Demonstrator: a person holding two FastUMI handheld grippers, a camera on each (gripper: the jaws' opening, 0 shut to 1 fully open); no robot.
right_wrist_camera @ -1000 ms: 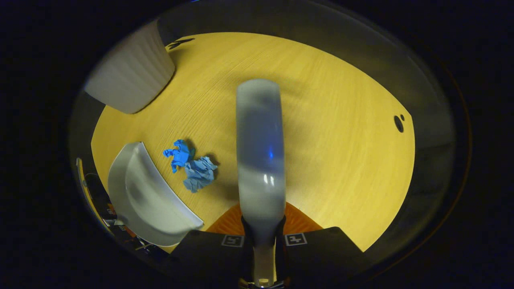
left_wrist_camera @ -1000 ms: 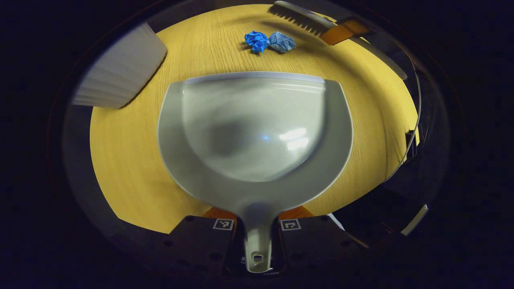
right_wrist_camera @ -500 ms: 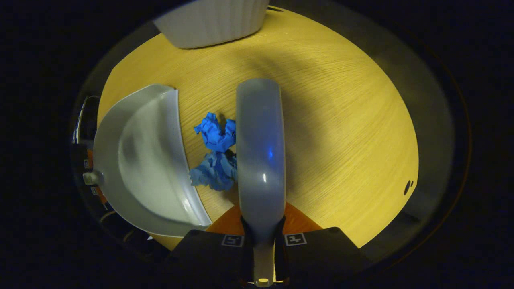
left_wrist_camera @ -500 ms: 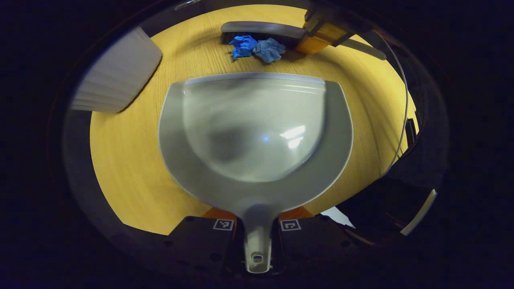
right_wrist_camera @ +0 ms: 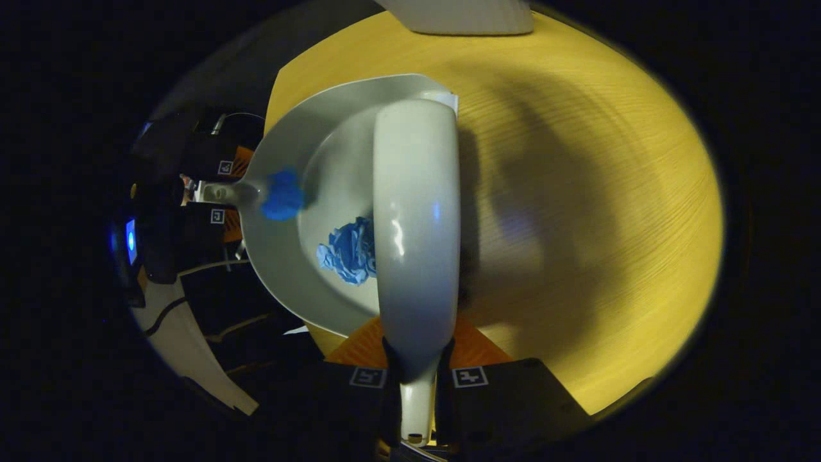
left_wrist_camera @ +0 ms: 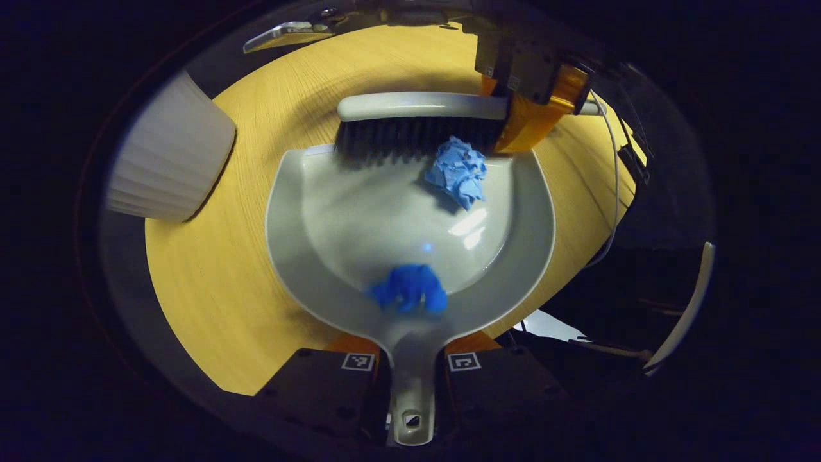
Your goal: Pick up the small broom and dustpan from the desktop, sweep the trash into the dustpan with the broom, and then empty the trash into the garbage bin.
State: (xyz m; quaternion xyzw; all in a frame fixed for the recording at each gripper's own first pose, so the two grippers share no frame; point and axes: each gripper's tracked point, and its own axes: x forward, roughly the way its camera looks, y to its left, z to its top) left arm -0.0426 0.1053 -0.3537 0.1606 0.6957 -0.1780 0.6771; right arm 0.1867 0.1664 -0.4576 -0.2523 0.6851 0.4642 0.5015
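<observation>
L gripper is clamping the dustpan by its handle, handle running back btwn both fingers, pan lying out ahead w/ its open lip pointing away. Prob held low and flat on the desktop so the lip is sitting against the wood and trash can't slip under.

Just ahead of the L fingers, at the back of the pan by the handle root, the darker blue wad is sitting blurred, likely mid-roll. Farther out, nr the lip and a bit to the R, the paler blue wad is lying just inside the pan, touching the bristles.

Beyond that, the broom is lying crosswise over the pan lip, bristles down and facing the L gripper, acting as a gate so nothing bounces back out. R gripper is gripping the broom's handle, both fingers pressing its neck; from its own view the broom back is stretching straight ahead, pan off to its L.

Farthest out, ahead-L of the L gripper, the white ribbed garbage bin is standing on the desktop, well apart from the pan.

Judgement: sweeping looks about done, both wads in the pan; emptying into the bin not yet done. Pan needs tilting back before lifting so the wads aren't rolling off the lip.
</observation>
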